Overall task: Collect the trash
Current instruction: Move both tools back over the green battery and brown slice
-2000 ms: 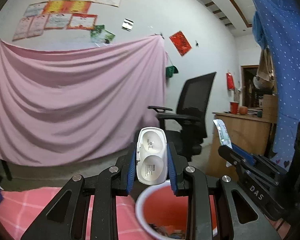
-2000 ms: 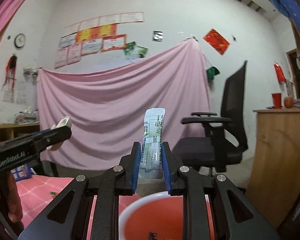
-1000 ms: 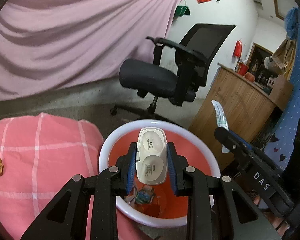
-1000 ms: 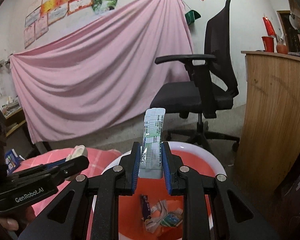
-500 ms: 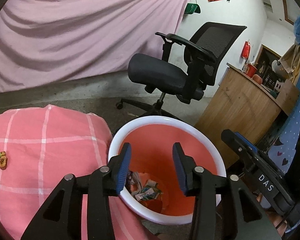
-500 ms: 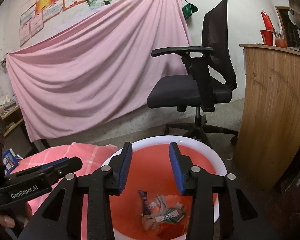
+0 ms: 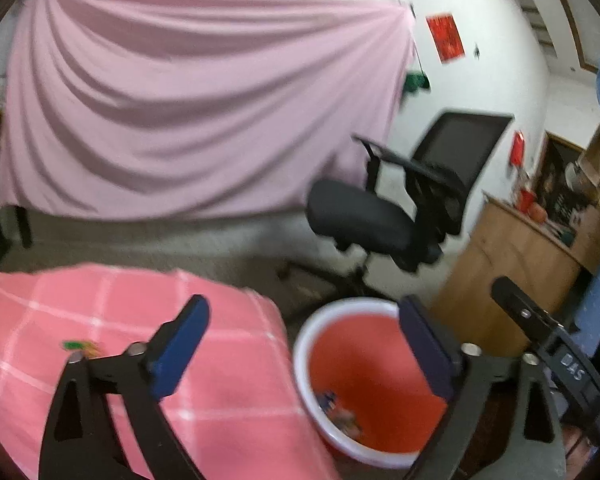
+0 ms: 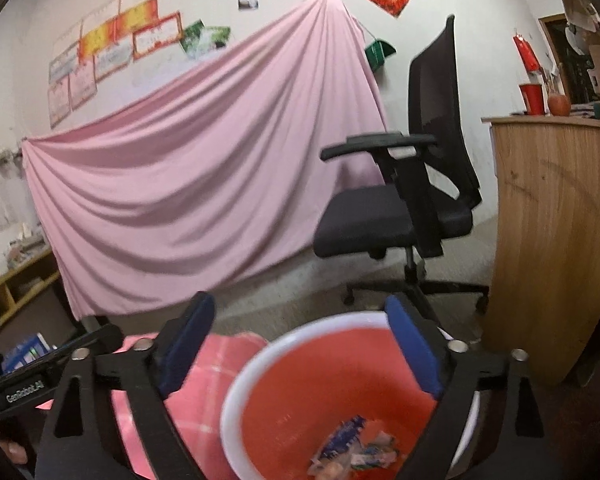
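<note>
Mostly done: wrappers (image 8: 352, 454) down in red bin (image 8: 236, 392), both tools, left tool (image 7: 300, 346) and right tool (image 8: 300, 346), opening wide, nothing between. Left to grab: small green scrap (image 7: 78, 346) on pink-checked surface (image 7: 228, 392).

bucket (image 8: 256, 364) bottom cut off, wrappers (image 8: 352, 452) blurred

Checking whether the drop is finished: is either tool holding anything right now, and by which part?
Nothing is held. The left tool and right tool are both opening, with nothing between their blue pads, above the red plastic bin.
</note>
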`<state>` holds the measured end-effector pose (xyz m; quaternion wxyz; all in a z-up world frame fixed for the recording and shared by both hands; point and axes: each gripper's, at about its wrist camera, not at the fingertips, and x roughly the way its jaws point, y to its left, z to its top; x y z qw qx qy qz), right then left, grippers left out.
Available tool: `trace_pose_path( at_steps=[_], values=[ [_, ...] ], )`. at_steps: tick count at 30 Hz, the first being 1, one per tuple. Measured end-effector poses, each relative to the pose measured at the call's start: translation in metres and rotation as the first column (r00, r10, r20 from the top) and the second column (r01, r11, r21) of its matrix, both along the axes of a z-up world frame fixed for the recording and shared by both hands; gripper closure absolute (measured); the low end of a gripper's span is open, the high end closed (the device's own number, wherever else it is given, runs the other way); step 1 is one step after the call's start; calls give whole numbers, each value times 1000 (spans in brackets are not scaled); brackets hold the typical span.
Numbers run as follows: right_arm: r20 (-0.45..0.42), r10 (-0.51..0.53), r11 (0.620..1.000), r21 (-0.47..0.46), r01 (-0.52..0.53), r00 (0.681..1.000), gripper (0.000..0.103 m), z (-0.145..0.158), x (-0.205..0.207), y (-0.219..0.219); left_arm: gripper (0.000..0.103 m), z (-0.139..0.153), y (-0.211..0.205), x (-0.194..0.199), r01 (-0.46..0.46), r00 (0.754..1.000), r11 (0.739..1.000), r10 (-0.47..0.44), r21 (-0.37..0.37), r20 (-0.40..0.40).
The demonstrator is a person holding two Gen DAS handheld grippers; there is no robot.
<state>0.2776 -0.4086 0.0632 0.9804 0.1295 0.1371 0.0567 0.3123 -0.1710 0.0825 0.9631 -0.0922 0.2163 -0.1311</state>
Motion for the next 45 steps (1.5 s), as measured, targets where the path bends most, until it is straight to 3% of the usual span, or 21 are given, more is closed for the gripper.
trace_pose_path(
  at_steps=[8, 19, 27, 35, 41, 45],
  values=[
    [198, 74, 997, 14, -79, 977, 0, 16, -13, 41, 2, 13, 66, -28, -127, 978, 991, 134, -52, 158],
    [352, 197, 979, -116, -166, 915, 0, 19, -40, 125, 2, 4, 141, -89, -306, 910, 952, 283, 30, 302],
    [342, 309, 944, -223, -243, 888, 0, 9, -46, 176, 2, -28, 178, -112, -374, 894, 925, 338, 75, 293],
    [237, 369, 909, -293, -296, 898, 0, -13, -34, 206, 2, -57, 202, -111, -410, 897, 907, 381, 100, 223],
    [200, 389, 895, -313, -317, 899, 0, -20, -32, 213, 2, -64, 218, -111, -425, 892, 904, 410, 45, 188],
    [198, 389, 896, -310, -318, 900, 0, -22, -34, 212, 2, -65, 219, -115, -424, 894, 904, 409, 48, 185]
  ],
)
